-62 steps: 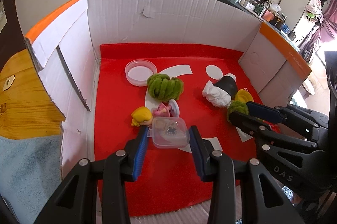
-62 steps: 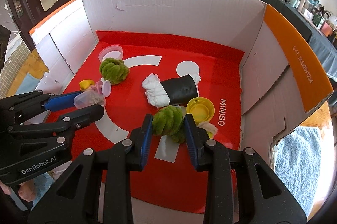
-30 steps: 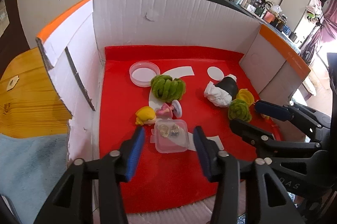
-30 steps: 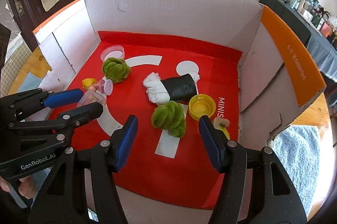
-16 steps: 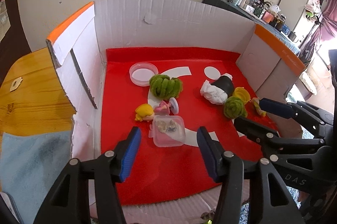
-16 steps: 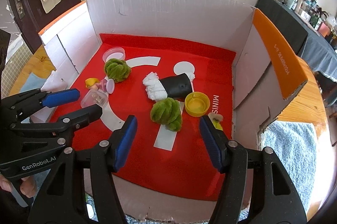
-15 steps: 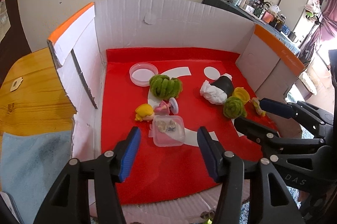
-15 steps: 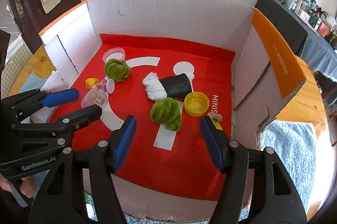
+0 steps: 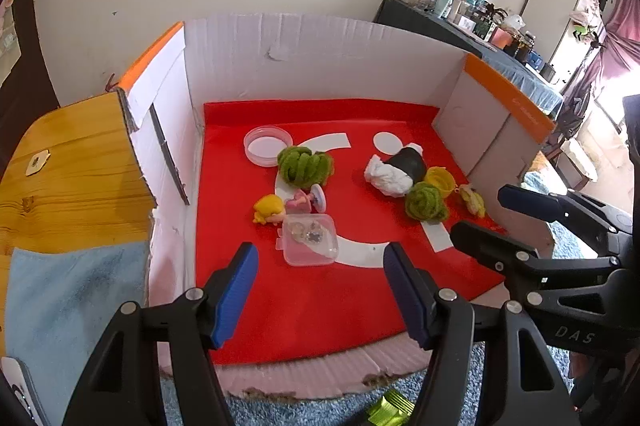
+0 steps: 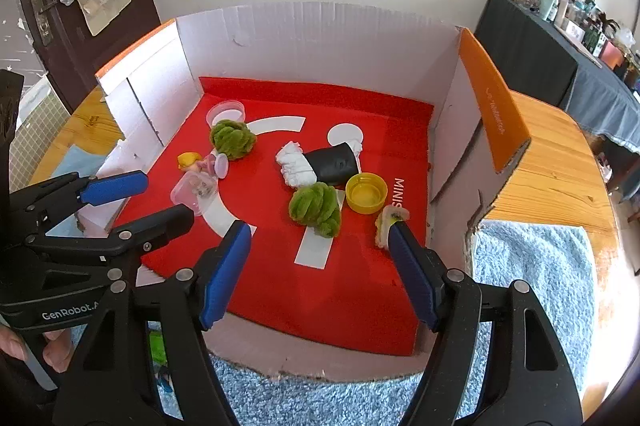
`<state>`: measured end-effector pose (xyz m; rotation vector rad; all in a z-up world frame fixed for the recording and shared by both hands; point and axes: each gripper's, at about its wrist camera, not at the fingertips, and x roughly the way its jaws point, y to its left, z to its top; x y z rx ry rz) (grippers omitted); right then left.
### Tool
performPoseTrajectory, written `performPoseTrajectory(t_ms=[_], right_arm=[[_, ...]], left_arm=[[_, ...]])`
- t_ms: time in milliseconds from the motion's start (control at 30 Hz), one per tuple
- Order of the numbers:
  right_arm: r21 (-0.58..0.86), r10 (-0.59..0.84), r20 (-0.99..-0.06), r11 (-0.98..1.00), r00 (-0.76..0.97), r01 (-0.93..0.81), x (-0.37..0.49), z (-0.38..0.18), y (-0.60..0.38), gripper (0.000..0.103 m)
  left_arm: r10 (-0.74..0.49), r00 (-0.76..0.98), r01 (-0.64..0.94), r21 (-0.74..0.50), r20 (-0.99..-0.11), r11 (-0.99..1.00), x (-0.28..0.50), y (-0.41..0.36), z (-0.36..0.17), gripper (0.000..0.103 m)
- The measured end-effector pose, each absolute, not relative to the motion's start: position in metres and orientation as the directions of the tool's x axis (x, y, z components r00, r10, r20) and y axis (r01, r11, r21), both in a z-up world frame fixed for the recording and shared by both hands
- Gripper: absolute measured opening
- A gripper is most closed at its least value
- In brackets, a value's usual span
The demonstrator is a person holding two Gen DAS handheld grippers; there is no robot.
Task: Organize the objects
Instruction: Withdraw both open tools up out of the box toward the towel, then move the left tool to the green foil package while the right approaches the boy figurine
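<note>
A cardboard box with a red mat point(image 9: 304, 298) holds the objects. On it lie a clear plastic case point(image 9: 309, 239) point(image 10: 195, 191), a yellow-haired figure point(image 9: 269, 209), a pink figure point(image 9: 304, 200), two green fuzzy balls point(image 9: 304, 166) point(image 9: 425, 202) point(image 10: 316, 204), a black-and-white roll point(image 9: 398, 170) point(image 10: 320, 166), a yellow cap point(image 10: 366, 193), a round clear lid point(image 9: 267, 145) and a small banana-like toy point(image 10: 390, 220). My left gripper point(image 9: 320, 290) is open and empty, pulled back from the clear case. My right gripper point(image 10: 320, 274) is open and empty, near the front edge.
White cardboard walls point(image 9: 320, 62) with orange edges surround the mat on three sides. The box stands on a wooden table point(image 9: 60, 166) with a light blue towel point(image 9: 68, 302). Blue carpet point(image 10: 320, 398) lies below the box's front edge.
Both grippers let go, the left of the clear case and the right of the green ball, opened wide and drew back toward the front. The objects stay where they were set.
</note>
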<state>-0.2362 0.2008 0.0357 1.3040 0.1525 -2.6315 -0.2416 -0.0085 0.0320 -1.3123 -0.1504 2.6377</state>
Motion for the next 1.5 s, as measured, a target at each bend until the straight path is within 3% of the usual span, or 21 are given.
performPoseTrajectory(t_ms=[400, 533, 667, 1033, 1167, 1500], right_arm=[[-0.002, -0.144, -0.767, -0.974, -0.625, 0.227, -0.214, 0.052, 0.205, 0.076], [-0.009, -0.147, -0.756, -0.972, -0.638, 0.235, -0.204, 0.058, 0.204, 0.083], [-0.019, -0.15, -0.745, -0.969, -0.649, 0.245, -0.192, 0.064, 0.201, 0.083], [-0.033, -0.159, -0.729, -0.963, -0.666, 0.267, -0.167, 0.069, 0.192, 0.09], [-0.038, -0.163, -0.726, -0.961, -0.668, 0.276, -0.16, 0.069, 0.19, 0.093], [-0.033, -0.185, -0.745, -0.949, -0.641, 0.312, -0.138, 0.052, 0.18, 0.093]], left_arm=[[0.199, -0.622, -0.12, -0.159, -0.757, -0.98, -0.221, -0.011, 0.043, 0.081], [0.2, -0.628, -0.118, -0.161, -0.752, -0.98, -0.212, -0.015, 0.047, 0.081], [0.195, -0.638, -0.116, -0.158, -0.745, -0.981, -0.202, -0.018, 0.05, 0.089], [0.189, -0.643, -0.104, -0.16, -0.742, -0.982, -0.181, -0.028, 0.052, 0.089], [0.188, -0.645, -0.099, -0.164, -0.741, -0.982, -0.174, -0.031, 0.051, 0.096], [0.169, -0.65, -0.067, -0.166, -0.741, -0.984, -0.159, -0.04, 0.048, 0.1]])
